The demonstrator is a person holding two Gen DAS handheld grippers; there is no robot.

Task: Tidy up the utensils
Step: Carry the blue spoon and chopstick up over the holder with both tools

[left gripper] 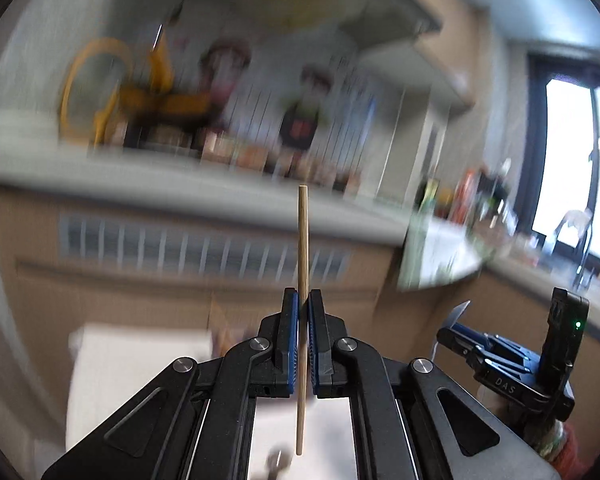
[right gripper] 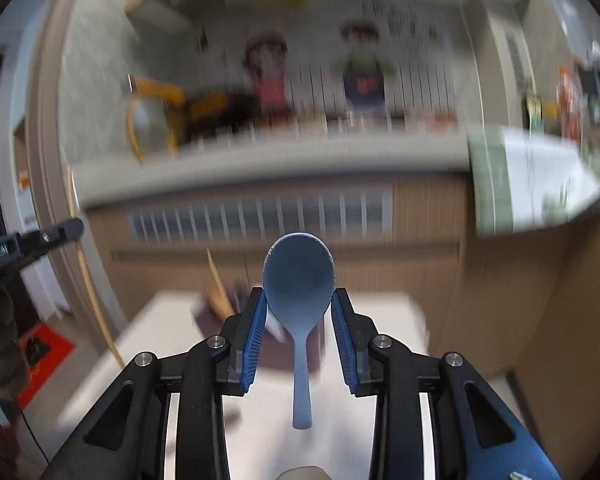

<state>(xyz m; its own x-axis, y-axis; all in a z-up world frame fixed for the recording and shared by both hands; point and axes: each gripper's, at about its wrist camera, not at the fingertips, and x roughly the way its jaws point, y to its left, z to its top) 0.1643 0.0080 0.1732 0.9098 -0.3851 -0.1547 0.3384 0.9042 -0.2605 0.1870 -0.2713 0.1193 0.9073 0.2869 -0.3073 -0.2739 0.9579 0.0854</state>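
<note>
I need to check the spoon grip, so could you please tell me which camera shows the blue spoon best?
The right wrist view: the spoon sits sharp and central, bowl between the pads. The left wrist view shows only a pale sliver.

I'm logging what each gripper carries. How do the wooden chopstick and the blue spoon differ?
The chopstick is a thin, straight, tan wooden stick; the spoon is blue with a broad oval bowl and short handle. The left gripper pinches the chopstick with fingers nearly closed; the right gripper clamps the spoon's bowl, fingers set wider. Both are held upright and sharp against a blurred kitchen.
</note>
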